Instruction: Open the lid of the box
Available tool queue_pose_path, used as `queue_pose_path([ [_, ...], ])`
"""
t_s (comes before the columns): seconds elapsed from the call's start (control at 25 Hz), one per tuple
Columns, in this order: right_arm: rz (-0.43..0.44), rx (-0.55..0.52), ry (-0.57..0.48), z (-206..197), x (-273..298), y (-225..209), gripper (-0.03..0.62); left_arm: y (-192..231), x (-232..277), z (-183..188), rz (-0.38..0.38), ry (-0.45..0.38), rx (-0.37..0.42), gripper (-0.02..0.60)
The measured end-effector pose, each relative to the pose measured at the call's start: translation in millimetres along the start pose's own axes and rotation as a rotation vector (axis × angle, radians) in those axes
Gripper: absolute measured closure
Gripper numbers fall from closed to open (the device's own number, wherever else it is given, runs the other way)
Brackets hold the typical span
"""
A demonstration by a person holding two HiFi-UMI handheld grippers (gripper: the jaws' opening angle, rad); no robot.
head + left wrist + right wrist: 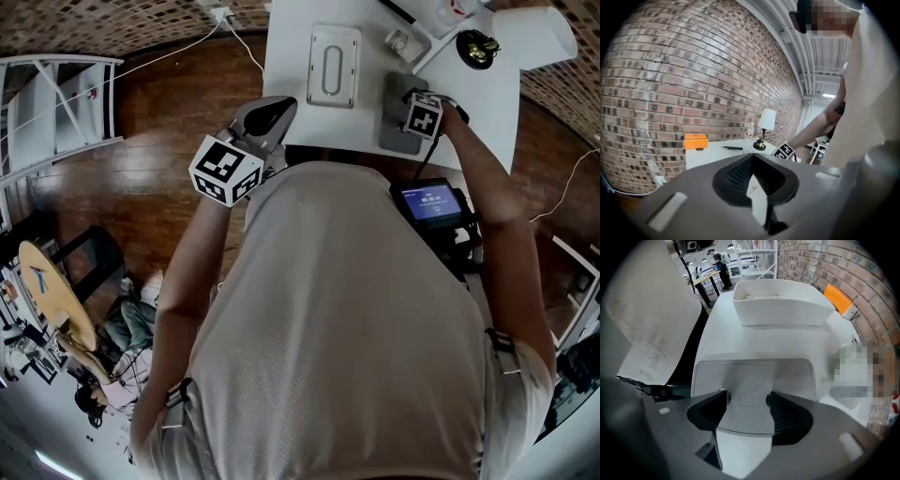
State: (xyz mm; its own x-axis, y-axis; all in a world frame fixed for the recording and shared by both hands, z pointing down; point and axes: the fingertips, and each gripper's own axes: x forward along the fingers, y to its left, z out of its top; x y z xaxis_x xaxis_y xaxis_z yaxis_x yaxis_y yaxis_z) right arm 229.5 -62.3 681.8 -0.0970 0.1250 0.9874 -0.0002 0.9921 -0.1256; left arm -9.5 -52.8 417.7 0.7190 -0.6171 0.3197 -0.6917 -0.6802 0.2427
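Right arm reaches forward. Right claw (747, 399) open, jaws either side of the box lid (752, 373), which lies flat on the tabletop (764, 341). Left arm bent by chest. Left claw (752, 158) closed, empty.

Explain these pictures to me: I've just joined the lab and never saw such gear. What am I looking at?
There is no robot: a person holds a two-jaw gripper in each hand. The head view looks down from a camera on the person's head. The other two views come from cameras riding on the grippers. On the white table stand a grey box, a white tub, a lamp and an orange box. The right gripper is at the grey box's closed lid, jaws apart, gripping nothing. The left gripper is held off the table in front of the person, jaws together and empty.
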Motion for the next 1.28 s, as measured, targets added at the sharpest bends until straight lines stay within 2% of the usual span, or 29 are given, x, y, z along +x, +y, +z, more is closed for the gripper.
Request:
queue_pose_path([
  [0.2, -0.014, 0.012, -0.005, 2.2, -11.6, -1.8, 0.275, -0.2, 4.6, 4.0, -0.020, -0.007, -0.005, 0.580],
  [0.28, -0.044, 0.018, -0.051, 10.4, -29.0, -10.4, 0.280, 2.9, 8.1, 6.9, -0.024, -0.012, 0.000, 0.580],
  [0.36, -0.080, 0.055, -0.153, 22.6, -56.4, -16.0, 0.305, 4.5, 12.6, 7.9, -0.030, -0.016, -0.001, 0.580],
  [0.44, -0.109, 0.138, -0.348, 48.0, -99.2, -23.0, 0.332, 8.4, 16.0, 14.0, -0.038, -0.024, -0.004, 0.580],
  [0.52, -0.132, 0.215, -0.622, 87.0, -160.3, -34.5, 0.359, 17.6, 18.6, 26.9, -0.040, -0.039, 0.003, 0.580],
  [0.64, -0.162, 0.282, -1.016, 131.6, -250.3, -40.9, 0.491, 28.4, 24.2, 39.0, -0.036, -0.061, 0.014, 0.580],
  [0.72, -0.181, 0.304, -1.163, 140.8, -286.3, -40.0, 0.559, 30.7, 29.3, 41.7, -0.037, -0.074, 0.018, 0.580],
  [0.76, -0.186, 0.309, -1.204, 142.8, -296.9, -39.1, 0.588, 31.2, 31.4, 42.2, -0.038, -0.079, 0.019, 0.580],
  [0.92, -0.179, 0.305, -1.292, 151.8, -319.3, -33.1, 0.592, 34.5, 33.2, 48.5, -0.039, -0.094, 0.028, 0.580],
  [1.28, -0.176, 0.272, -1.347, 167.1, -340.1, -20.8, 0.594, 35.6, 28.1, 63.4, -0.047, -0.110, 0.037, 0.580],
])
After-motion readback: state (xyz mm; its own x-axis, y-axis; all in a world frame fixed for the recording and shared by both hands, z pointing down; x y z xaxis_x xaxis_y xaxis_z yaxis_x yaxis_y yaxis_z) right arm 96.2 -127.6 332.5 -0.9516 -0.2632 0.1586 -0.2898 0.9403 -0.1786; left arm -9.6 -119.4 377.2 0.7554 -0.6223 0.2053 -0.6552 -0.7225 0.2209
